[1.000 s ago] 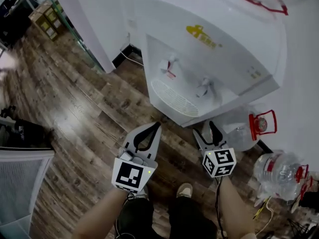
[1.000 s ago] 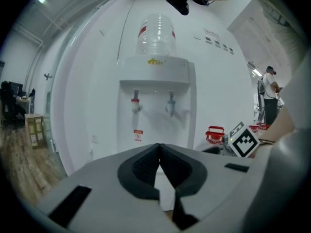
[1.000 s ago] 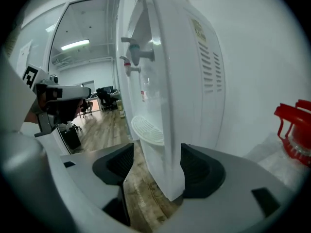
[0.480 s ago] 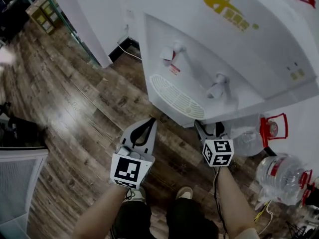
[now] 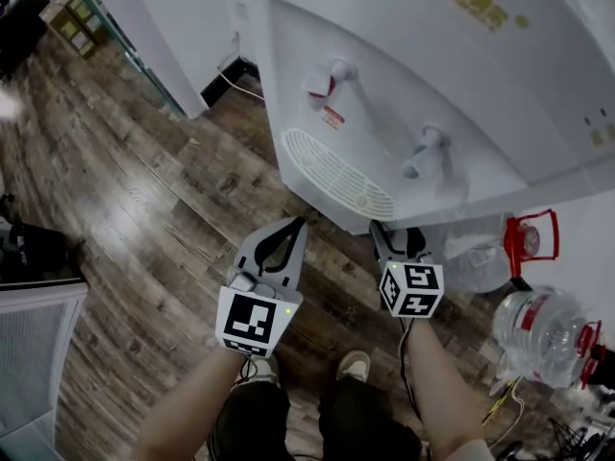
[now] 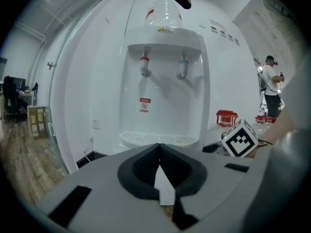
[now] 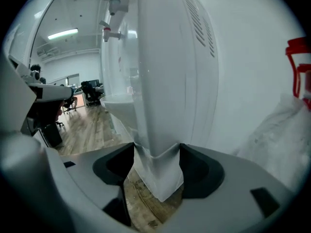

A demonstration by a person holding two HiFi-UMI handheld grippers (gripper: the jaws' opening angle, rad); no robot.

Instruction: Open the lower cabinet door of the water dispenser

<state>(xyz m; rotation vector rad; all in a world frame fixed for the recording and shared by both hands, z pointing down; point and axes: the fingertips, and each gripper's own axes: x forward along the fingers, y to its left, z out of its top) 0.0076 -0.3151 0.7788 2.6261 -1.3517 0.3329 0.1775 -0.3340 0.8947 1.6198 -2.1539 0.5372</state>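
While facing the white plastic water dispenser (image 5: pixel 404 75) at upper right of the head view, held grey left gripper (image 5: pixel 298 229) with fingers pressed together, empty, held grey right gripper (image 5: pixel 397 236) with fingers spread, just narrowed slightly, white lower cabinet corner (image 7: pixel 160 130) between them.

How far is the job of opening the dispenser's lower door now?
Done: both grippers are low, by the water dispenser. In hand: the right gripper has jaws apart around the dispenser's lower corner; the left gripper is shut, empty. Left: pulling the door open; no view shows it open.
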